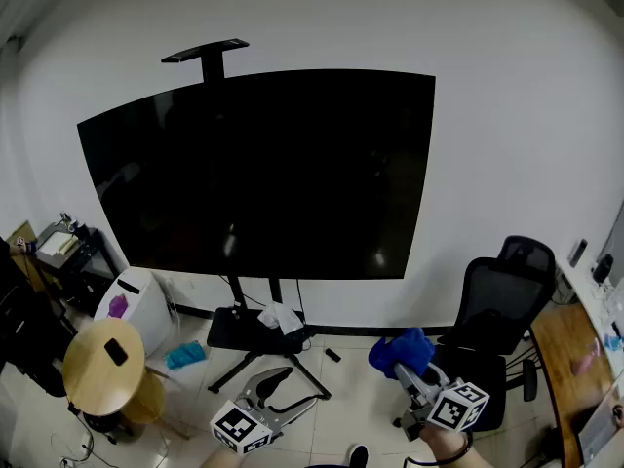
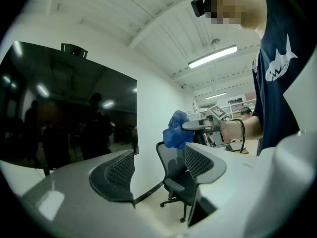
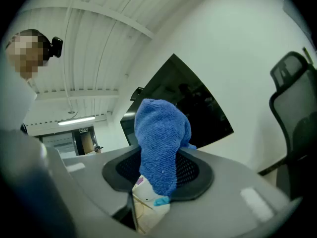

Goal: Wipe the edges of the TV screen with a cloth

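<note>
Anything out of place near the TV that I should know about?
Some clutter: a crumpled white wad lies on the TV stand's base, and a teal item lies loose on the floor beside the white bin. The TV screen itself shows no damage.
</note>
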`<state>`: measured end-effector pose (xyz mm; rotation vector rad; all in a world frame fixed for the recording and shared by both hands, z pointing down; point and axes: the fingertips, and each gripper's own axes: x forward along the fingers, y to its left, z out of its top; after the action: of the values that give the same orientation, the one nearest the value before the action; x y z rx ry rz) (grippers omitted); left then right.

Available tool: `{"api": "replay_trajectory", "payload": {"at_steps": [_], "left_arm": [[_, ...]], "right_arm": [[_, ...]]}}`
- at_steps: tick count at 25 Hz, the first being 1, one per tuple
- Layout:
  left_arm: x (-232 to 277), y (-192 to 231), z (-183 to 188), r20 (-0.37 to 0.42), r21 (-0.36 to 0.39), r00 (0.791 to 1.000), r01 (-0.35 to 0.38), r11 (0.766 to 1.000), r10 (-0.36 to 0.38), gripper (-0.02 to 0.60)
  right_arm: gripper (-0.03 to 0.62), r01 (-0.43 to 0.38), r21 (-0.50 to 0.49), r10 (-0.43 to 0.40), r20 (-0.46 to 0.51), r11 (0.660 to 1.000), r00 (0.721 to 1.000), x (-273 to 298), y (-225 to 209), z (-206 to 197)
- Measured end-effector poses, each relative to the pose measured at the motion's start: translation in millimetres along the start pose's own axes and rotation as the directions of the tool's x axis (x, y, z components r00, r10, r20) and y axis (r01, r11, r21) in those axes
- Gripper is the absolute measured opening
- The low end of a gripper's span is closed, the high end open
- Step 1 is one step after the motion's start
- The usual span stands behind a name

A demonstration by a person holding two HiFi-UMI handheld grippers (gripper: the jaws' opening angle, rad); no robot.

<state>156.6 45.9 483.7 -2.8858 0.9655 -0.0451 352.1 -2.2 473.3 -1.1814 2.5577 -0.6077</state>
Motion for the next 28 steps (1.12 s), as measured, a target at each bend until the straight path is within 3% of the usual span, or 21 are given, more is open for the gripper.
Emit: {"api": "replay_trajectory", "payload": {"at_steps": [7, 15, 22, 28], "left_arm": [[75.0, 45.8, 69.8, 0.068, 0.109, 0.998, -0.016, 0.994, 0.009, 0.305], [179.9, 98.9, 165.1, 0.177, 0.243, 0.984, -0.033, 0.969, -0.011, 0.305], [248.5, 122.8, 231.3, 0.218, 0.352, 0.976, -0.050, 0.935, -0.029, 0.305], [274.3, 149.7, 272.8, 0.244, 0.367, 0.970, -0.089, 0.926, -0.004, 0.305]], "right_arm": [[0.152, -0.024, -0.206, 0.041, 0.080, 0.978, 0.996, 44.4, -54.0, 137.0], [0.152, -0.014, -0.473, 0.098, 0.152, 0.881, 0.984, 110.4, -98.5, 313.9], [0.152, -0.004, -0.579, 0.156, 0.213, 0.815, 0.964, 162.6, -110.2, 453.9], [0.152, 0.002, -0.592, 0.178, 0.247, 0.806, 0.953, 201.6, -105.6, 545.7]]}}
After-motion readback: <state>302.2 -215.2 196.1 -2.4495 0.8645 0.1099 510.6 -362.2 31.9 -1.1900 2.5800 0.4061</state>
